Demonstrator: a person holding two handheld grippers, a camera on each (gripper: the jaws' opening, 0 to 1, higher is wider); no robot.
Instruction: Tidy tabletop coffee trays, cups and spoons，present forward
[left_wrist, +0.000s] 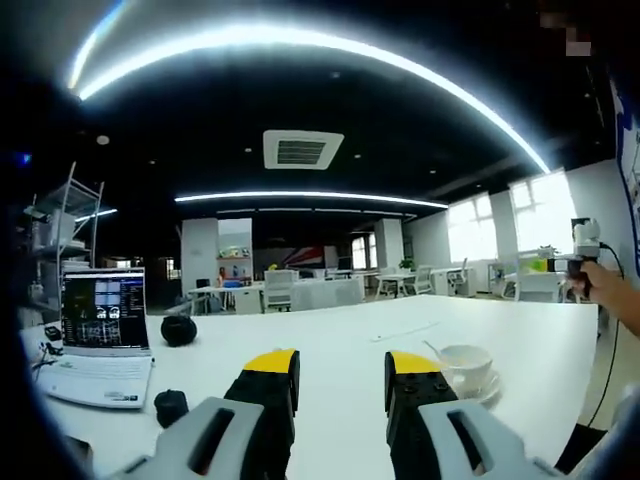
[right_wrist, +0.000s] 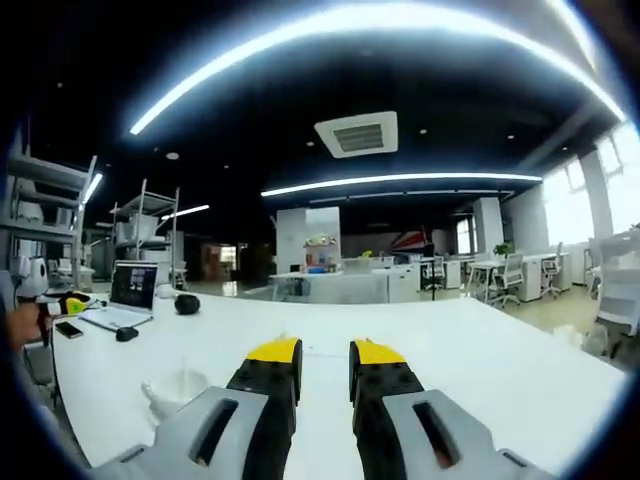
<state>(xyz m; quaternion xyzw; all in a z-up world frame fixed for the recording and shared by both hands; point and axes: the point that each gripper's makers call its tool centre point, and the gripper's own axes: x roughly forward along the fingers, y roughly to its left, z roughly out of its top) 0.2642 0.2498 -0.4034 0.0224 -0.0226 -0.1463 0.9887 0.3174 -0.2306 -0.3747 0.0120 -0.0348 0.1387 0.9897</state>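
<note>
The bench (left_wrist: 340, 350) has a smooth white top with a soft sheen that catches the ceiling lights. The cup (left_wrist: 466, 362) and its saucer (left_wrist: 490, 390) look like glossy white ceramic. The left claw (left_wrist: 342, 378) and the right claw (right_wrist: 325, 365) have matt black fingers that look like rubber or plastic, yellow tips, and smooth grey plastic bodies. The laptop (left_wrist: 100, 340) has a matt silver casing.

White cup (left_wrist: 466, 360) upright on white saucer (left_wrist: 487, 389), on white worktop (left_wrist: 340, 340), just beside right jaw in left gripper view. Spoon (left_wrist: 432, 349) handle leans out over cup rim, pointing left.
</note>
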